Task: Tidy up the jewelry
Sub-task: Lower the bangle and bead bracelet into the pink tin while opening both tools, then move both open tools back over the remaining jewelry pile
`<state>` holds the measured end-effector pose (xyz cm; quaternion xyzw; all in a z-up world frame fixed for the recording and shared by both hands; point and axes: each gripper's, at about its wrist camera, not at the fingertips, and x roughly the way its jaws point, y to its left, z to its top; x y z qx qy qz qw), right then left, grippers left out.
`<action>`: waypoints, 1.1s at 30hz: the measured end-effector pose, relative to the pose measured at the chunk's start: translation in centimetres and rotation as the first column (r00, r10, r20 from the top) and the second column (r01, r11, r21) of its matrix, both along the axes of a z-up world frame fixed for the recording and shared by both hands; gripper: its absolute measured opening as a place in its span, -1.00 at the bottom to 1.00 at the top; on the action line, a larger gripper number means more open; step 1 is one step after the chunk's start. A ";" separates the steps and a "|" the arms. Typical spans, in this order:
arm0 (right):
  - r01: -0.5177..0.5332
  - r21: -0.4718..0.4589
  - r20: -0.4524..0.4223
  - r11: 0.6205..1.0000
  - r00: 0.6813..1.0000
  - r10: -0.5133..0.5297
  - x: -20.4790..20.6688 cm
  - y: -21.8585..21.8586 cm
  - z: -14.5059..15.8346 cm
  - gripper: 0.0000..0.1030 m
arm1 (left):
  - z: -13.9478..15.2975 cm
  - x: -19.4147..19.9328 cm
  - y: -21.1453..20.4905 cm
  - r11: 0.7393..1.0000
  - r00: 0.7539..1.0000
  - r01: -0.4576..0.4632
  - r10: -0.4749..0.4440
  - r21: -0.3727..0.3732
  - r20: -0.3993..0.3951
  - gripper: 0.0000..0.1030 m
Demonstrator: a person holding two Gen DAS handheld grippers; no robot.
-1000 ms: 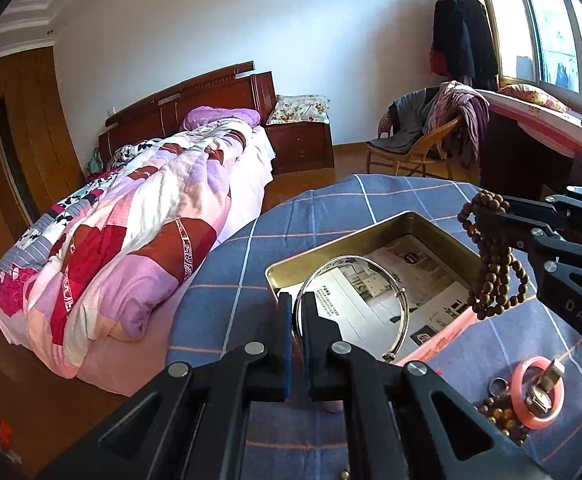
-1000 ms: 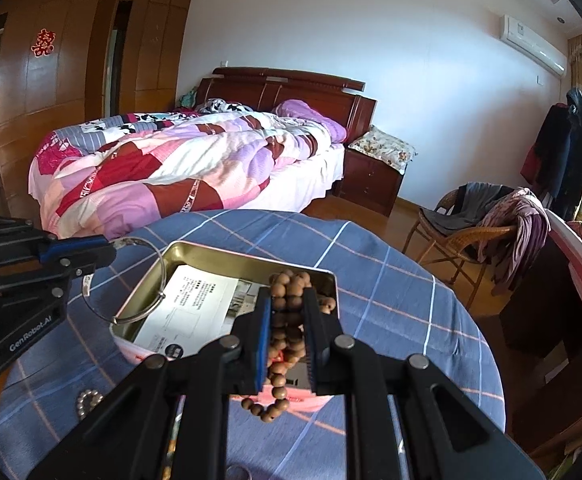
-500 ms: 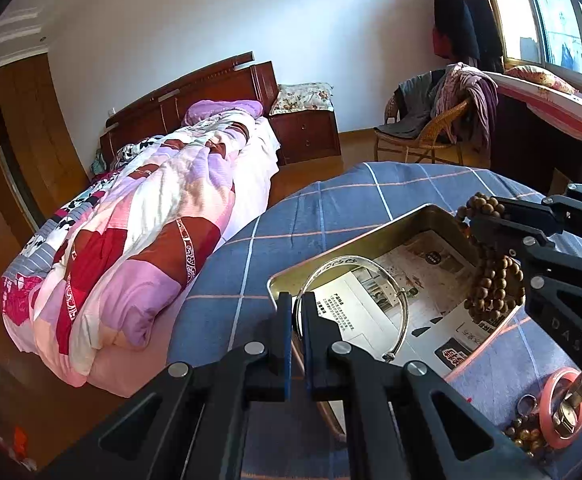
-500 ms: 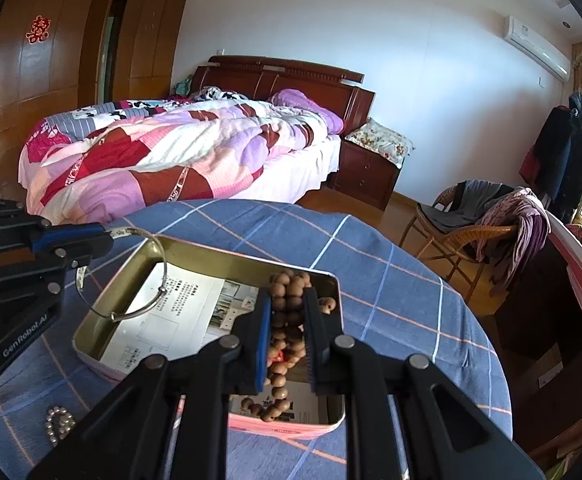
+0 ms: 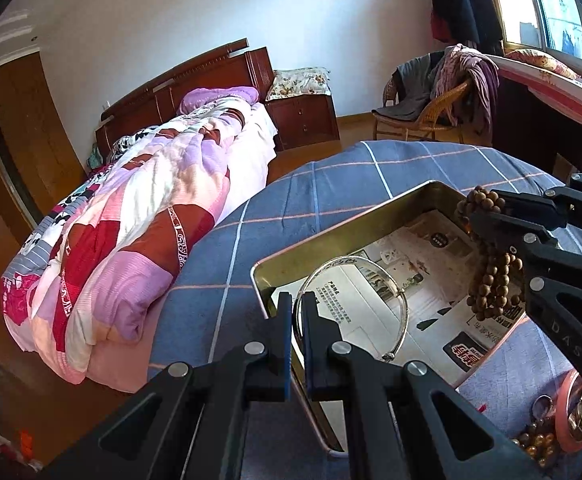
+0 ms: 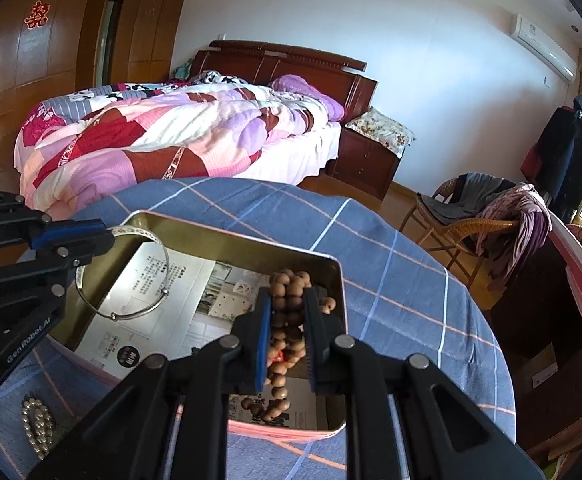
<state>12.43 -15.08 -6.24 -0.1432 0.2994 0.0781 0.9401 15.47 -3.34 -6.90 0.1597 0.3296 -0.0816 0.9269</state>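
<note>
While both hover over the tin:
Left tongs (image 5: pixel 298 306): pinched on the silver bangle (image 5: pixel 387 280), hanging above the tin's left end.
Right tongs (image 6: pixel 287 312): clamped on the wooden bead string (image 6: pixel 289 280), above the tin's right end.
Tin (image 6: pixel 227 232): paper-lined, on the checked counter (image 6: pixel 391 280).

Black angular claws (image 5: pixel 297 312); silver screws; blue pads (image 6: pixel 262 344); white lettering.

Over the open tin (image 6: pixel 333 276), both ends are taken: the left gripper (image 6: pixel 109 236) holds a silver bangle (image 6: pixel 131 312) at one, the right gripper (image 6: pixel 287 316) hangs wooden beads (image 6: pixel 287 286) at the other. The paper-lined floor between them lies bare. Beside the tin, a pearl bracelet (image 6: pixel 37 426) and pink ring (image 5: pixel 567 412) crowd the cloth.
</note>
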 end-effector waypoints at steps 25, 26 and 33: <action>0.012 -0.012 -0.021 1.000 1.000 -0.012 -0.7 -0.5 -0.2 0.08 | 0.9 -1.6 0.9 0.997 0.993 -0.066 0.063 0.025 0.098 0.39; 0.012 -0.013 -0.020 1.000 1.000 -0.012 -0.9 -0.5 -0.2 0.08 | 0.9 -1.8 1.1 0.998 0.993 -0.065 0.062 0.024 0.095 0.39; 0.016 -0.005 -0.020 1.000 1.000 -0.016 -2.0 -0.5 -0.1 0.13 | 0.9 -3.7 1.3 0.998 0.994 -0.062 0.061 0.004 0.089 0.39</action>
